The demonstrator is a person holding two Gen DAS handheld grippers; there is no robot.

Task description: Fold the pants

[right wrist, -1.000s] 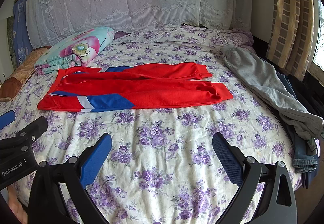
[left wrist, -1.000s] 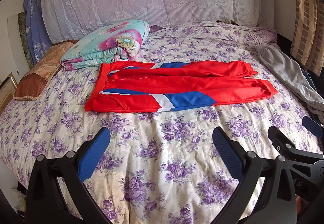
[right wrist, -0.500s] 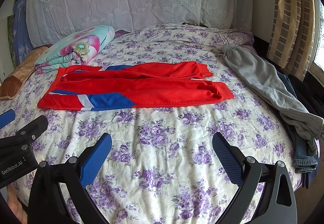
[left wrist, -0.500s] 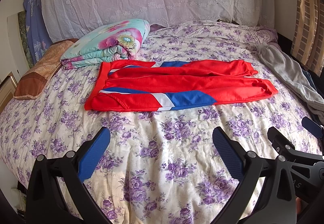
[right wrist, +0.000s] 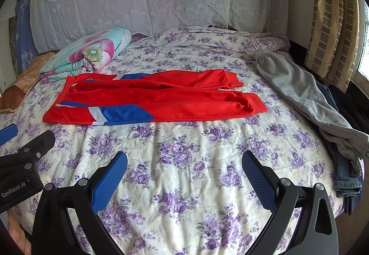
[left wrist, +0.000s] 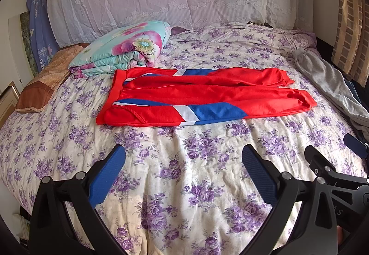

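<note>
Red track pants with blue-white side panels [left wrist: 203, 98] spread flat mid-bed on purple-floral bedspread [left wrist: 184, 174], waistband left, cuffs right. Left gripper [left wrist: 183, 163] and right gripper [right wrist: 184, 163] both spread wide, empty, hovering near edge. Probably light, slick, floppy; pinch waistband corner and cuff hems.

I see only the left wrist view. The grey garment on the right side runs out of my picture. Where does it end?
Observer: The grey garment ends with its cuff at the near right edge of the floral sheet.
Operator: Is there something under it?
Observer: Yes, a blue denim garment lies beneath it and hangs over that edge.
Operator: I see only one side of the right tongs. How are they?
Observer: The right tongs are open and hold nothing. They are over bare sheet, well apart from the red pants.
</note>
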